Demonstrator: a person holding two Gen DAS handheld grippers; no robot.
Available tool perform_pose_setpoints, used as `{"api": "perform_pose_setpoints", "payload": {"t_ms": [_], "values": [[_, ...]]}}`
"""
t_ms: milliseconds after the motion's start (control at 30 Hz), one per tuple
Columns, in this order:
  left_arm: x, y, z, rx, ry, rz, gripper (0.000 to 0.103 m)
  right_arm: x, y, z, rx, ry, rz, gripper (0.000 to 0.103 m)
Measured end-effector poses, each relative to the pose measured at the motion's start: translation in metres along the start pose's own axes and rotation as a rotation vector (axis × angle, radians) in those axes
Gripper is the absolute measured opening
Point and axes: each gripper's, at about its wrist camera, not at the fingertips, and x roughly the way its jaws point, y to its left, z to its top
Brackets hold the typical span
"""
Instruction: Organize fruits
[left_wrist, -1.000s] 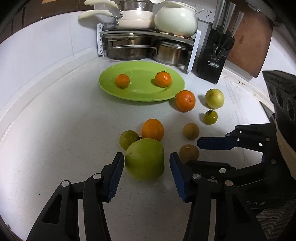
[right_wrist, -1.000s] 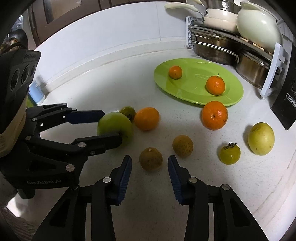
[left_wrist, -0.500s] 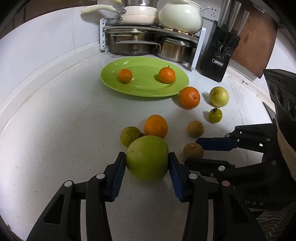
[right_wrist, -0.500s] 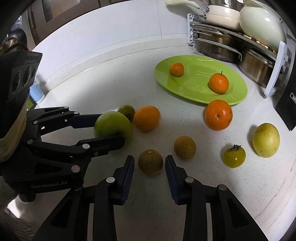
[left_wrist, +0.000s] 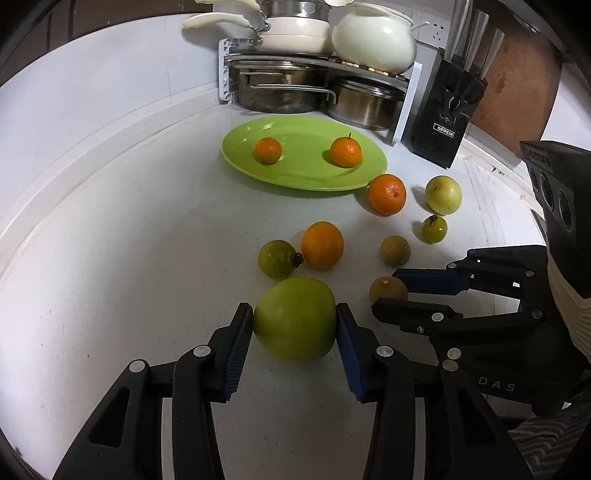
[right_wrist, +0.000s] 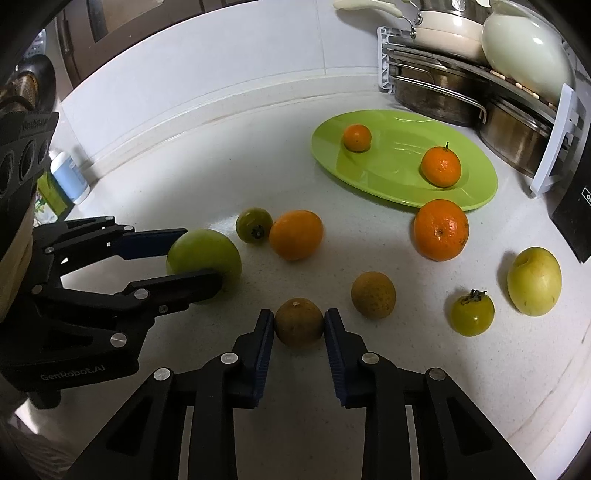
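Whereas both stood apart a second ago, left gripper (left_wrist: 294, 332) fingers now clamp green apple (left_wrist: 295, 319); right gripper (right_wrist: 299, 325) fingers pinch brown fruit (right_wrist: 298, 321).

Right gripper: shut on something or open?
Shut on the brown fruit: both pads of the right gripper press its sides, on the counter.
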Motion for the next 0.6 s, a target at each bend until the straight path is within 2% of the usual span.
{"api": "perform_pose_setpoints", "payload": {"t_ms": [600], "values": [[-0.032, -0.012, 0.004, -0.033, -0.08, 0.015, 0.044, -0.041, 0.003, 0.003, -0.007, -0.092, -0.018, 0.029]]}}
